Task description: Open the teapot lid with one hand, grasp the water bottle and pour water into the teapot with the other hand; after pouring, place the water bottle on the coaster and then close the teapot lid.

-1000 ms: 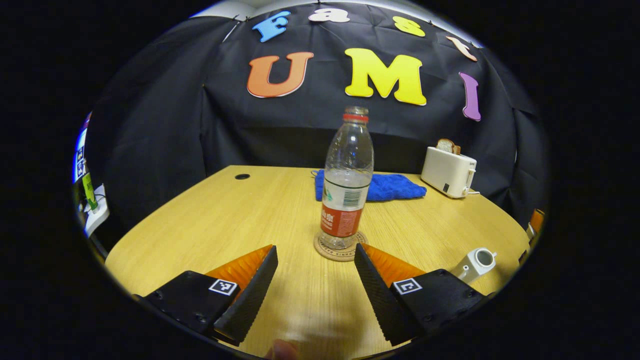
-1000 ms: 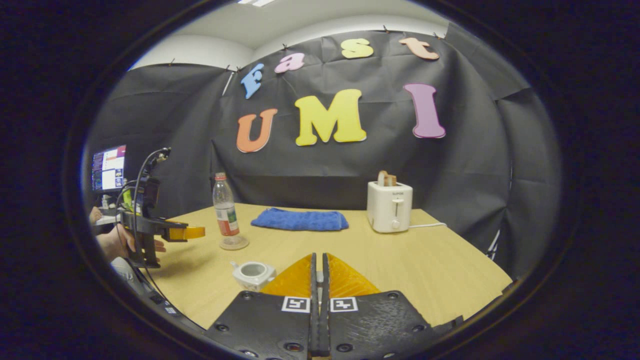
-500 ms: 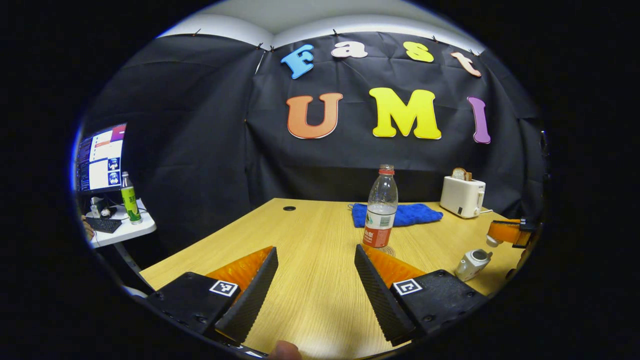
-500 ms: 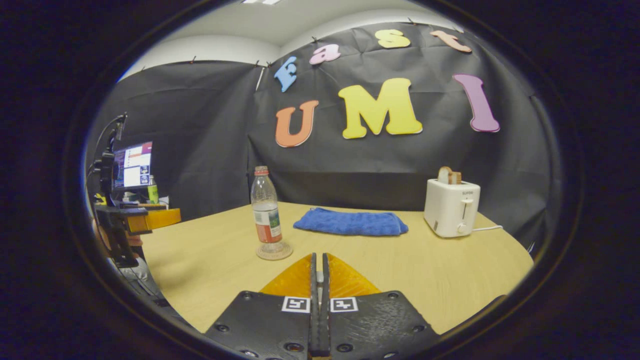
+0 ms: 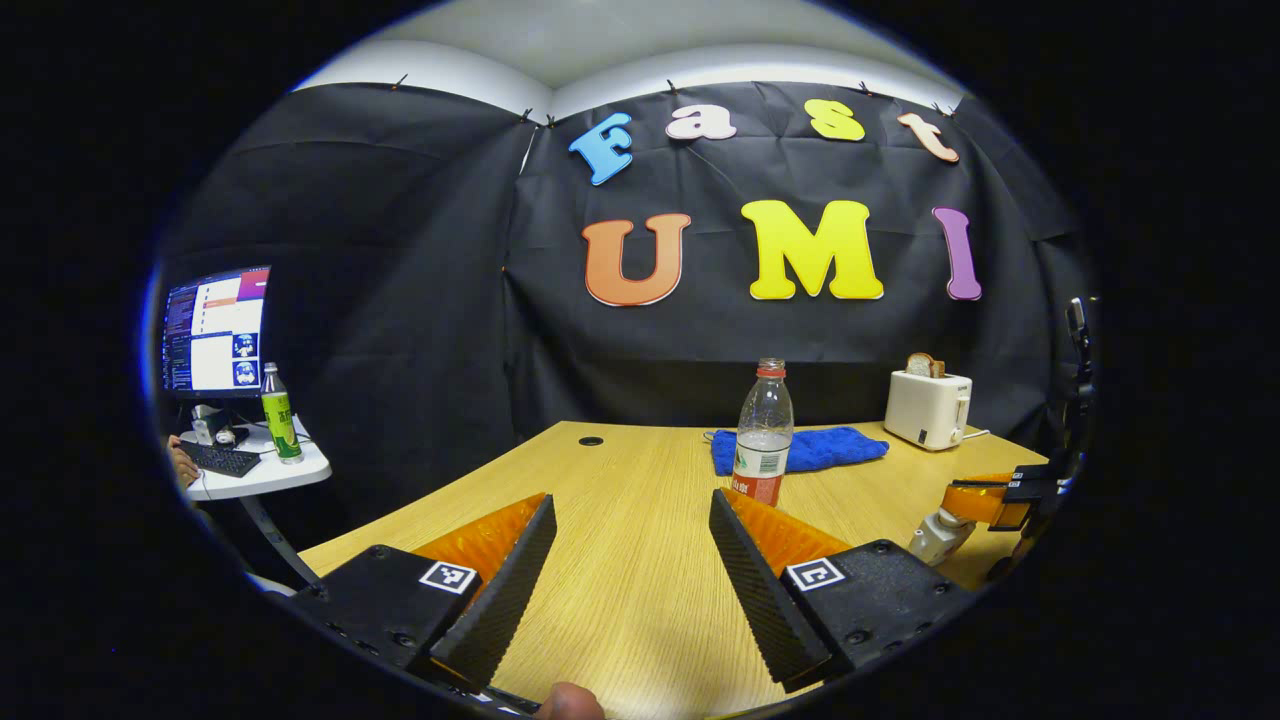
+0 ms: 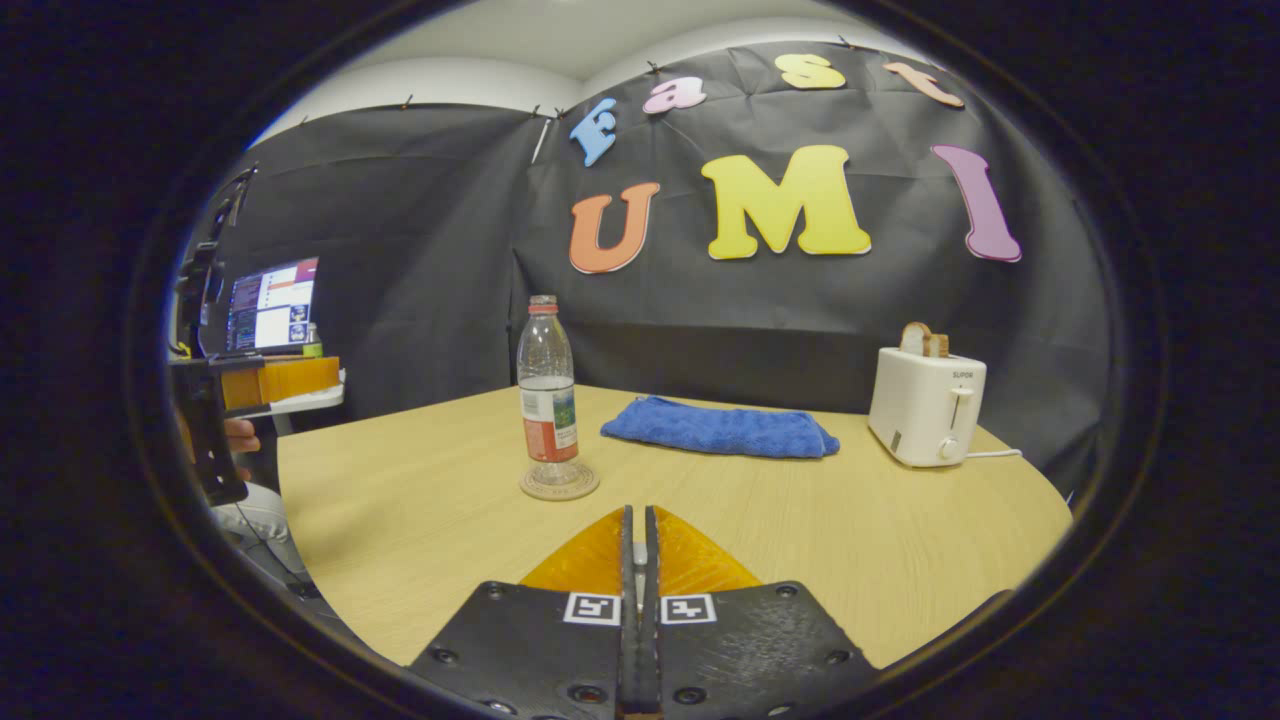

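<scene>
The bottle [image 6: 548,390] is standing upright on its coaster [image 6: 559,483], while the clenched right claw [image 6: 636,560] is apparently hovering over the teapot [image 5: 938,536], nearer than the released left claw [image 5: 632,560].

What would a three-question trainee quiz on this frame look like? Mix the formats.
1. True or false: the water bottle stands upright on the coaster.
2. In the right gripper view, what lies on the table between the water bottle and the toaster? A. a blue cloth B. a plate C. a mug
3. Fill in: the left gripper has its jaws ____, with nothing between them.

Key: 1 true; 2 A; 3 open.
</scene>
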The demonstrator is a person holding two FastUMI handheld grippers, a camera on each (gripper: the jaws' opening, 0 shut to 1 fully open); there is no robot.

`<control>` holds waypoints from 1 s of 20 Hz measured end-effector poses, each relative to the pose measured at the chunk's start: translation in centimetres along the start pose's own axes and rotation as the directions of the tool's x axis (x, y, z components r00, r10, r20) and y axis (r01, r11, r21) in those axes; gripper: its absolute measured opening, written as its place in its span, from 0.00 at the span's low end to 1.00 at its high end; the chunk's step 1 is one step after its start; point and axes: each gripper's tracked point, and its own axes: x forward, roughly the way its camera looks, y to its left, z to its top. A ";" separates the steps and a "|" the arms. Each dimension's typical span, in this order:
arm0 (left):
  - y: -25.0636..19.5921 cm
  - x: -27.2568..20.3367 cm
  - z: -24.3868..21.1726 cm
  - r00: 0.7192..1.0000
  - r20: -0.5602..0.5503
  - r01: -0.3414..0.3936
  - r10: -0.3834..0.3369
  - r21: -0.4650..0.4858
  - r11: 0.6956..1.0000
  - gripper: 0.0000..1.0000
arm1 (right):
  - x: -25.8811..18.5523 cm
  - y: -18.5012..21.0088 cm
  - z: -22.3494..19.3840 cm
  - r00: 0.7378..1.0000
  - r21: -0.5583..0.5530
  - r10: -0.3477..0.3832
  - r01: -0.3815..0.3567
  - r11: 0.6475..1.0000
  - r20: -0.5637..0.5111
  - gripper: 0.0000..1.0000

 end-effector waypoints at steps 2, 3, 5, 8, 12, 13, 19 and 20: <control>-0.2 0.0 0.0 1.000 0.002 -0.002 0.002 0.001 1.000 0.96 | 0.0 -0.1 -0.4 1.000 0.010 -0.001 0.001 1.000 0.002 0.00; -0.4 0.0 0.2 1.000 0.004 -0.002 0.002 0.003 1.000 0.96 | -0.1 0.0 -0.5 1.000 0.017 0.003 -0.003 1.000 0.003 0.00; -0.8 -0.2 0.5 1.000 0.011 -0.002 0.002 0.009 1.000 0.96 | -0.2 -0.1 -0.5 1.000 0.015 -0.003 0.003 1.000 0.006 0.05; -1.9 -0.5 0.9 1.000 0.014 -0.009 0.009 0.018 1.000 0.96 | -0.7 -0.1 -0.3 1.000 0.022 -0.005 0.005 1.000 0.006 0.14; -5.1 -1.2 2.4 0.999 0.050 0.016 -0.016 -0.008 1.000 0.96 | -3.5 -1.6 2.6 0.994 0.048 -0.069 0.065 0.997 0.085 0.89; -5.8 -1.4 2.9 0.998 0.064 0.015 -0.015 -0.007 1.000 0.96 | -4.7 -2.5 3.8 0.989 0.059 -0.100 0.094 0.994 0.112 0.96; -12.8 -3.0 6.3 0.983 0.154 0.106 -0.099 -0.039 0.994 0.96 | -13.8 -9.4 9.9 0.892 0.106 -0.392 0.378 0.920 0.225 0.96; -14.2 -3.3 6.4 0.979 0.155 0.136 -0.130 -0.030 0.990 0.96 | -15.1 -10.0 10.3 0.876 0.109 -0.421 0.407 0.907 0.234 0.96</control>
